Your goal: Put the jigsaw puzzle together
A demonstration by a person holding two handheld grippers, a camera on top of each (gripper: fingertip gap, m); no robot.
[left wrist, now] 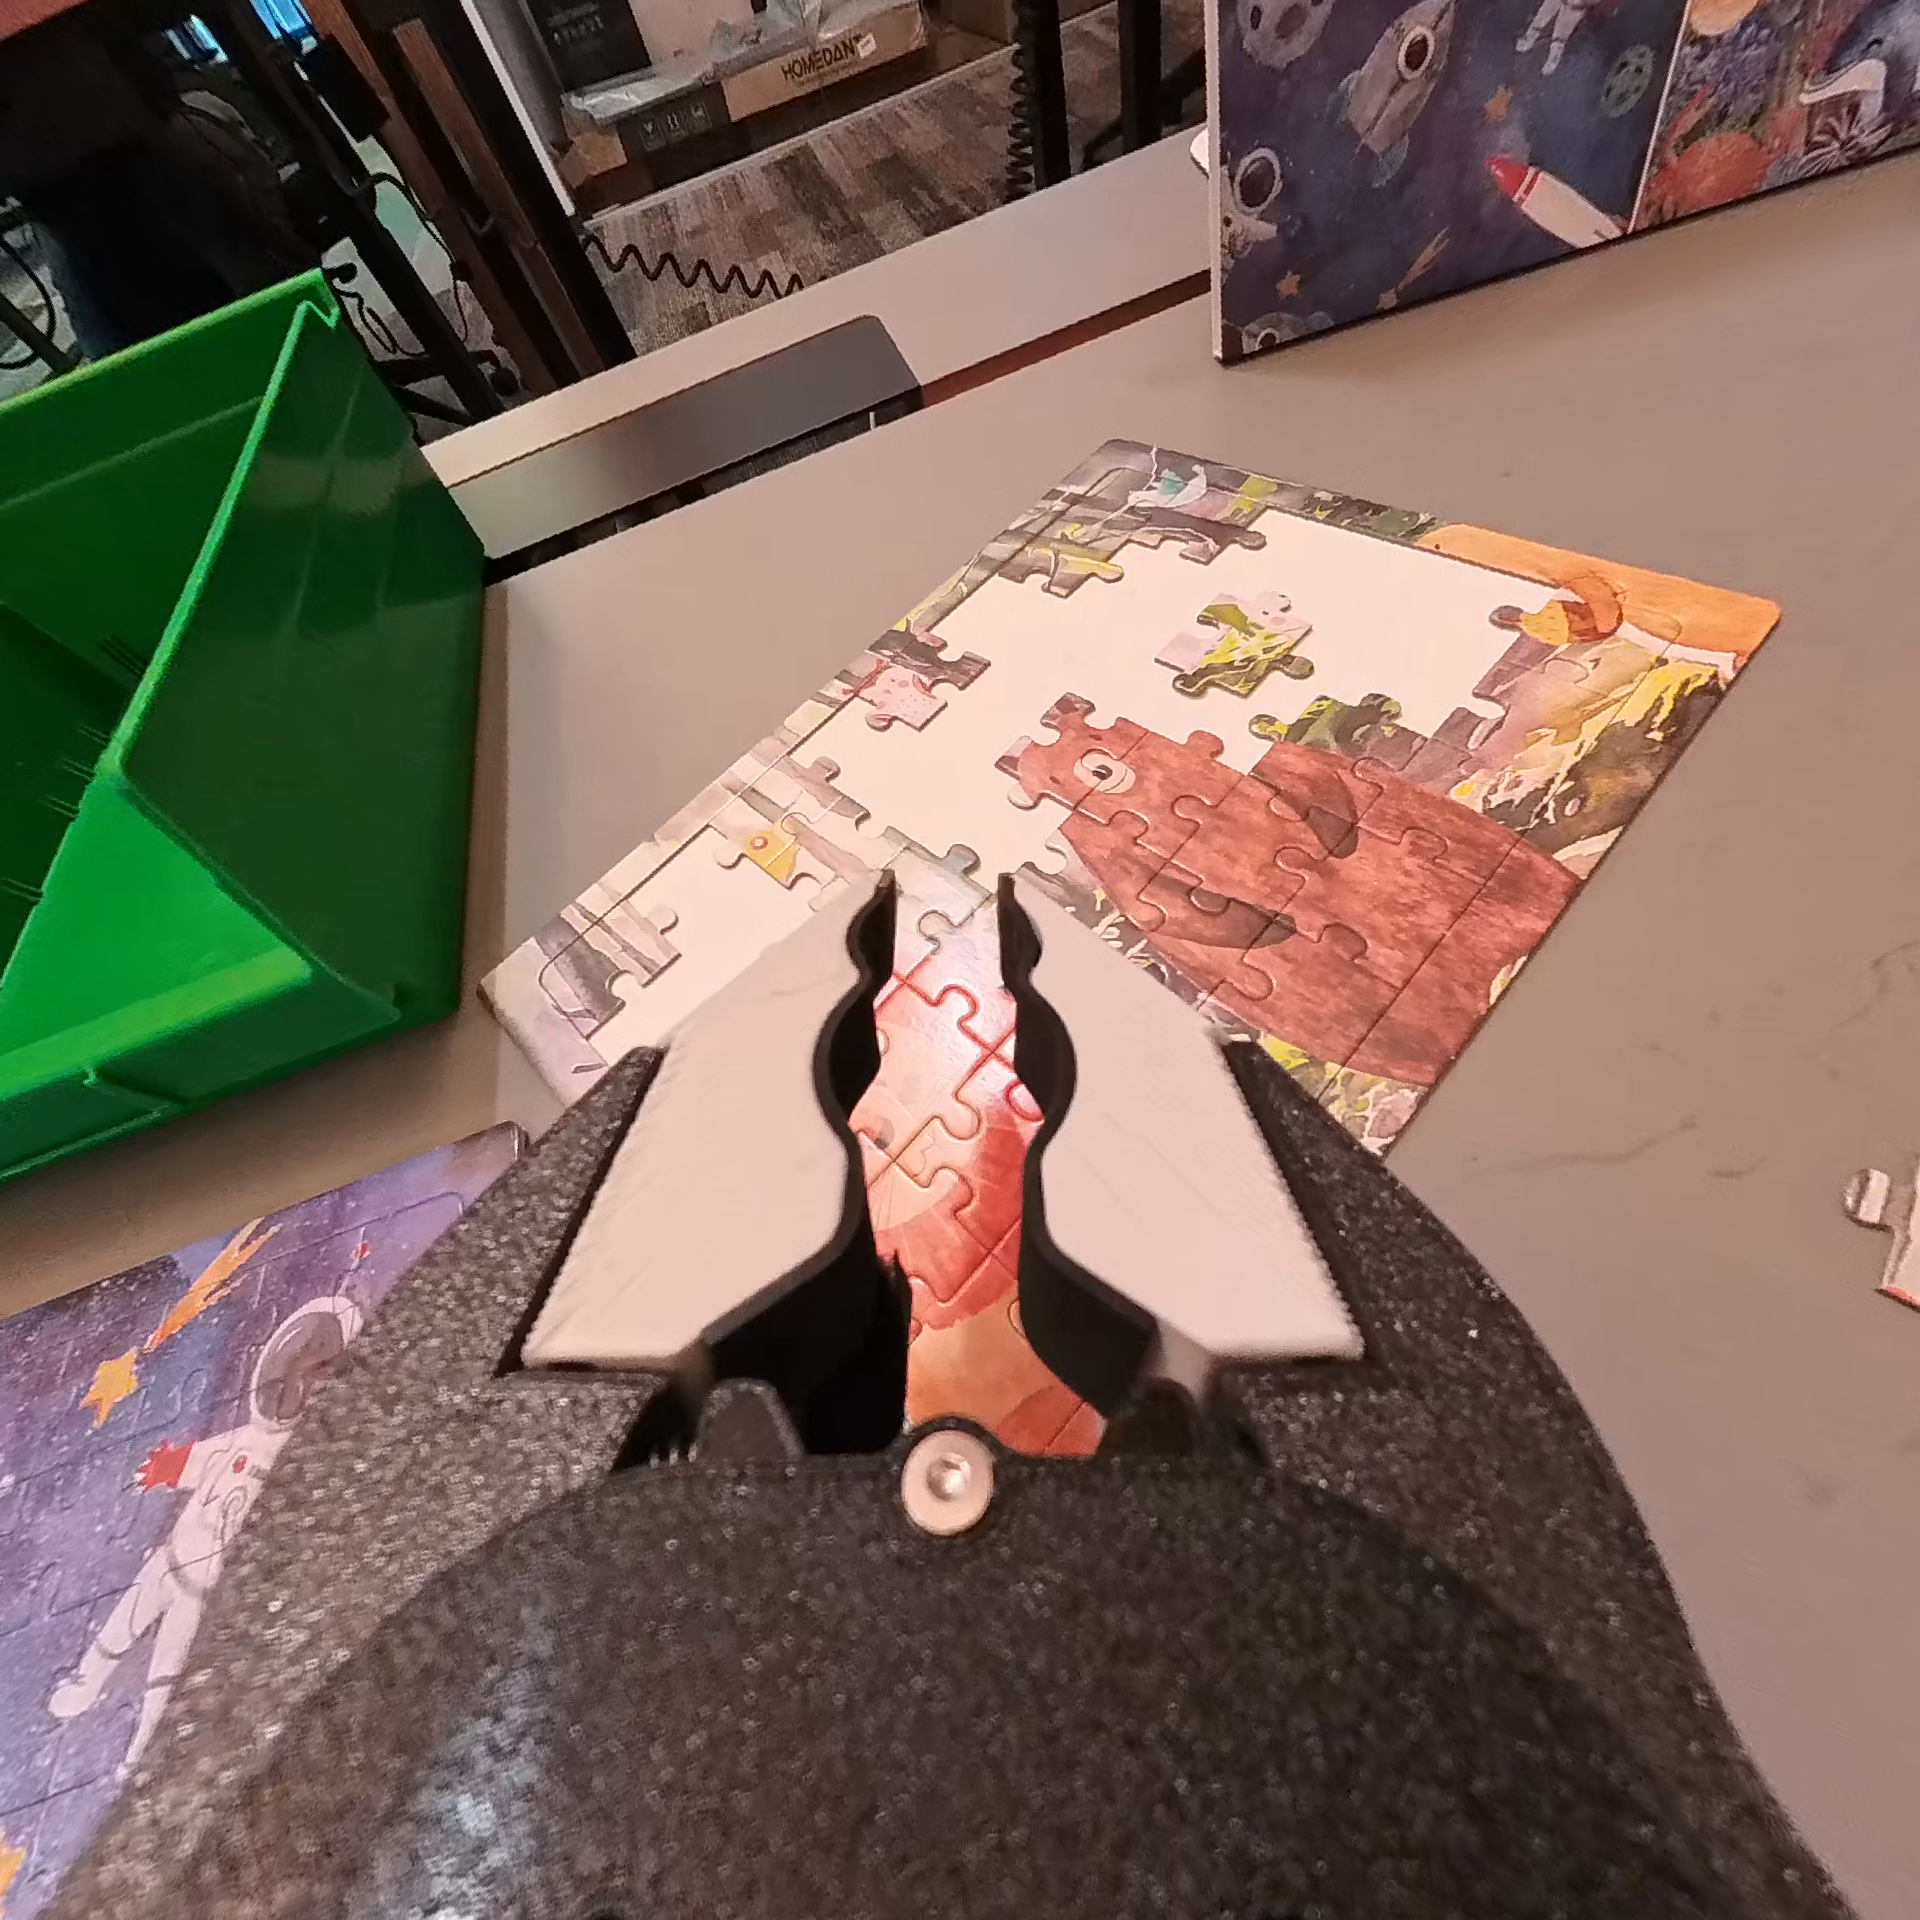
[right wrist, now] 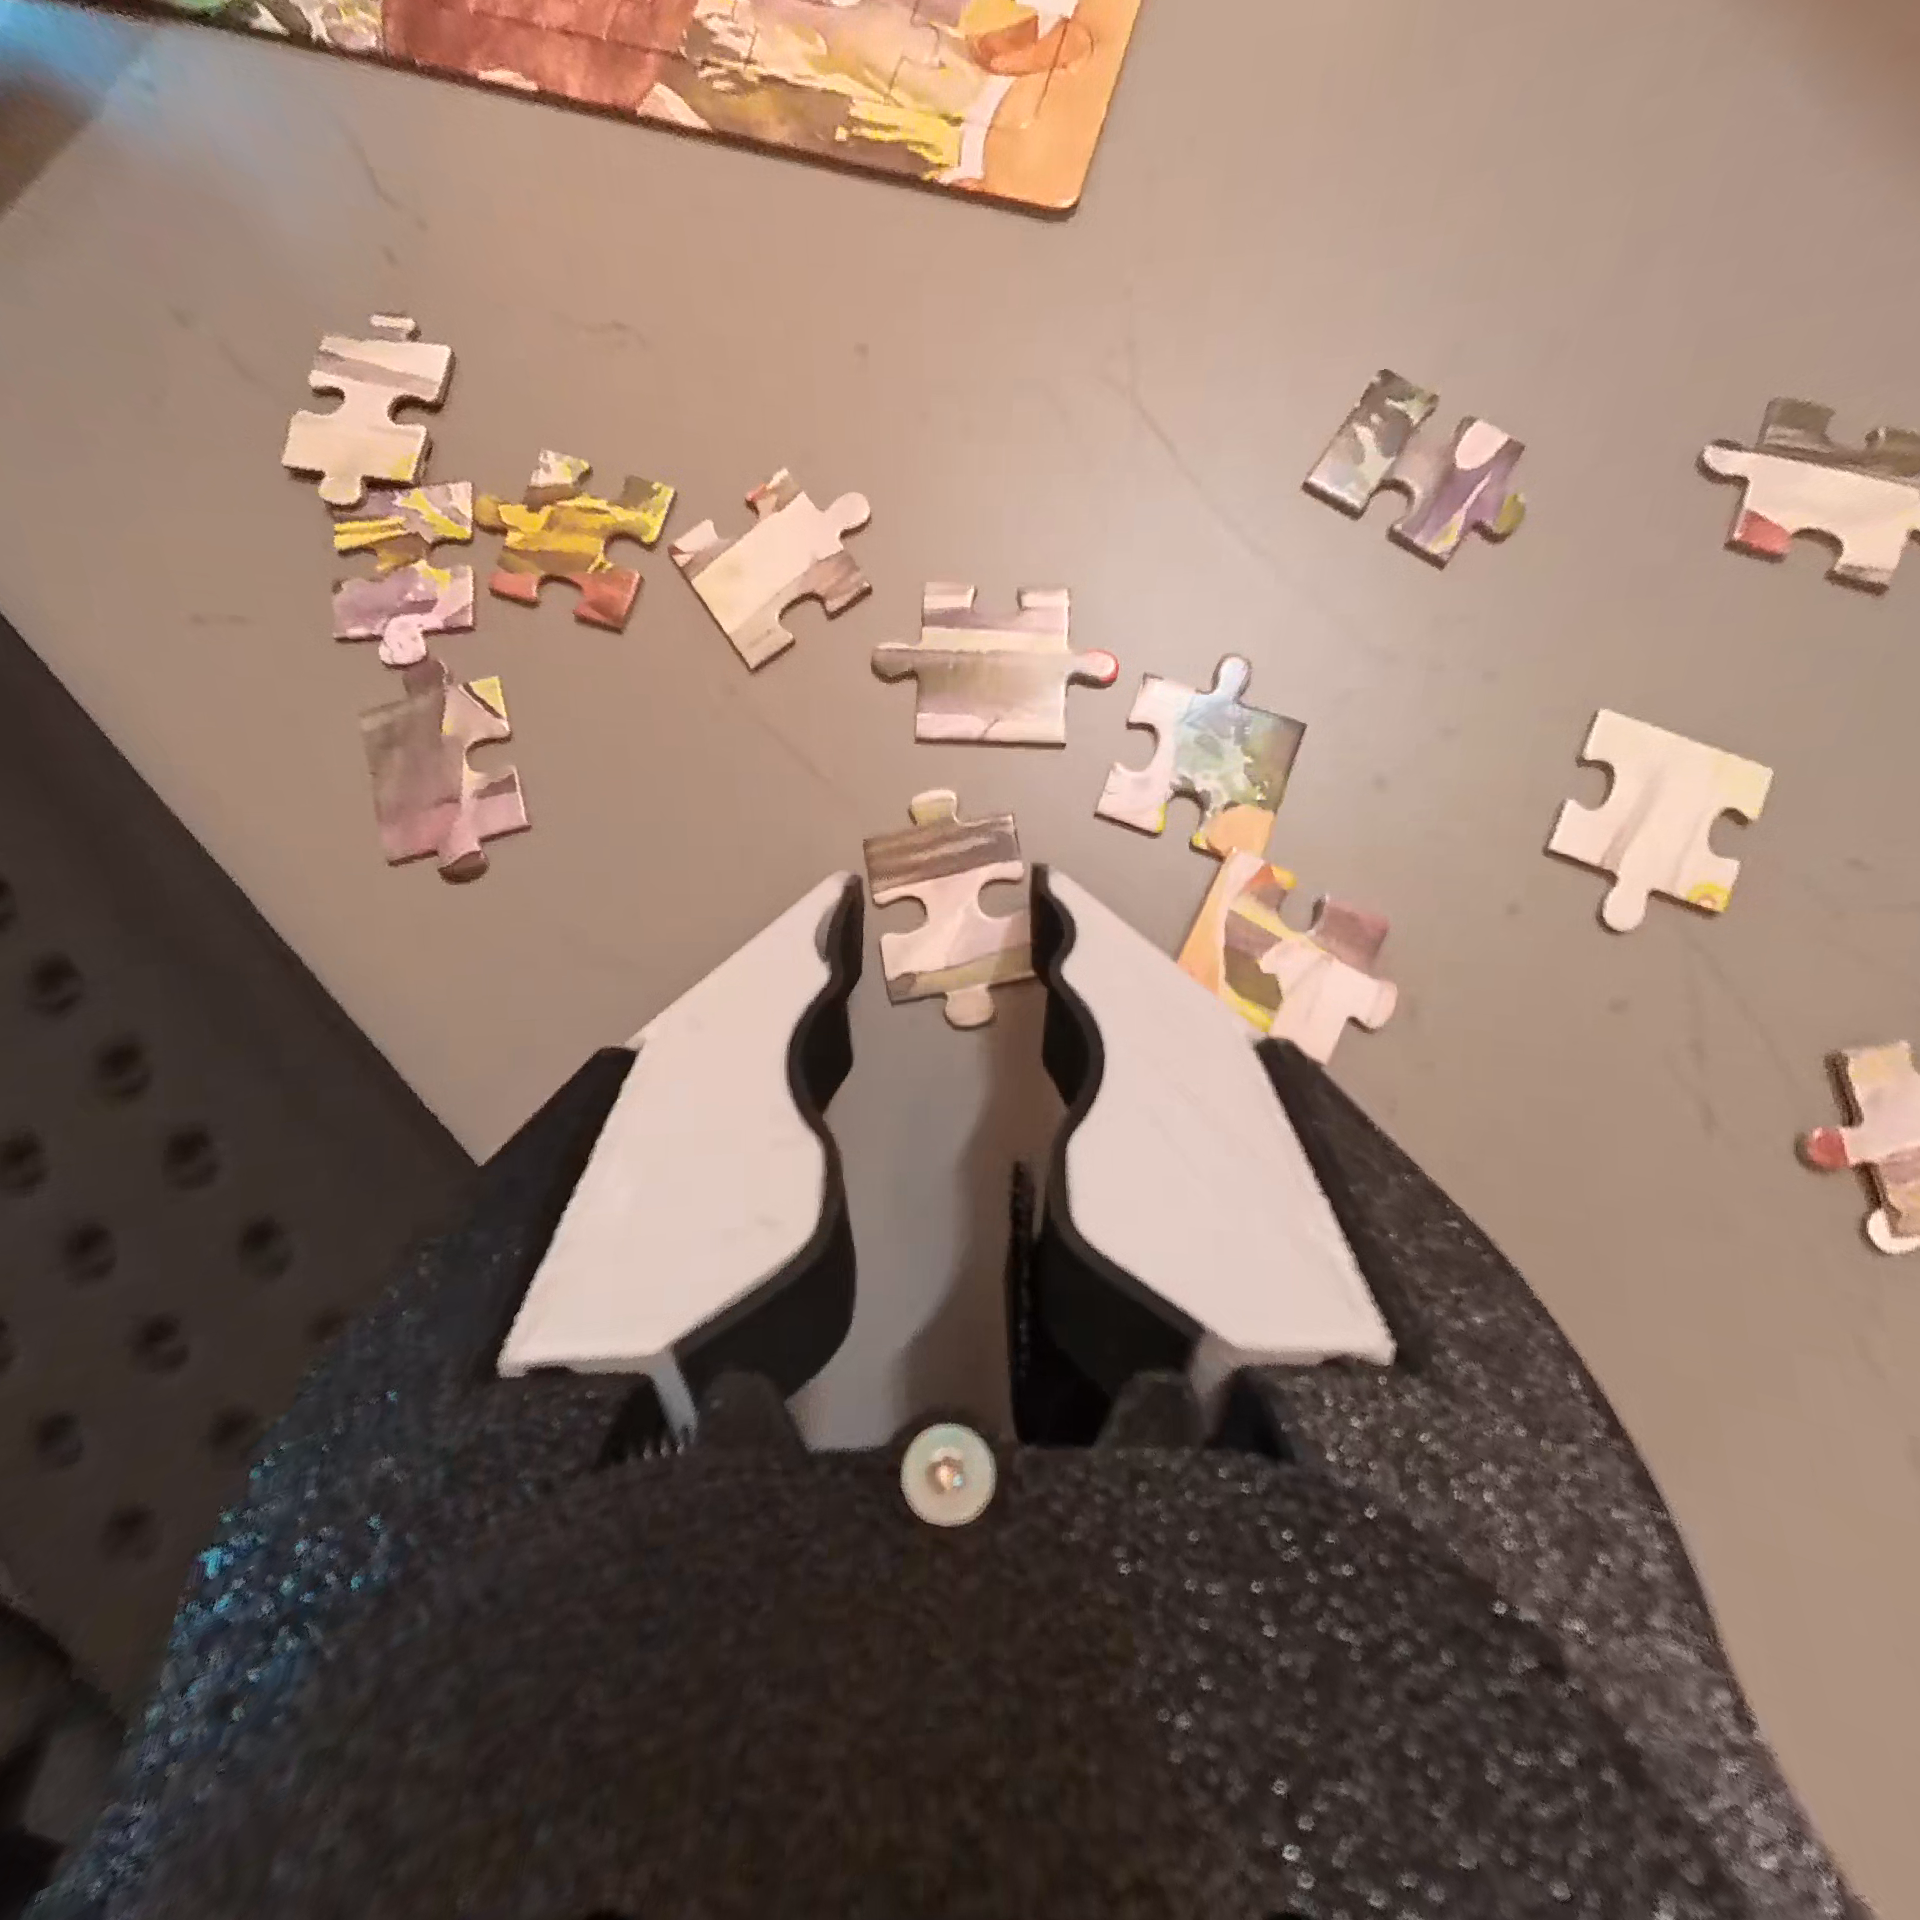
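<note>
Left tongs (left wrist: 943,883) narrowly parted, empty, right tongs (right wrist: 948,883) spread wider, both angled downward

Warm, dim indoor light, soft shadows.
Wide-angle lenses are bending the edges; the right gripper (right wrist: 948,883) view is blurring slightly.

An office or lab: carpet tiles (left wrist: 748,208), coiled cable (left wrist: 686,275), perforated bench (right wrist: 114,1143)

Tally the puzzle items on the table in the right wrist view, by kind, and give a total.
Loose puzzle pieces: 13
Partly built puzzle: 1
Total: 14
</note>
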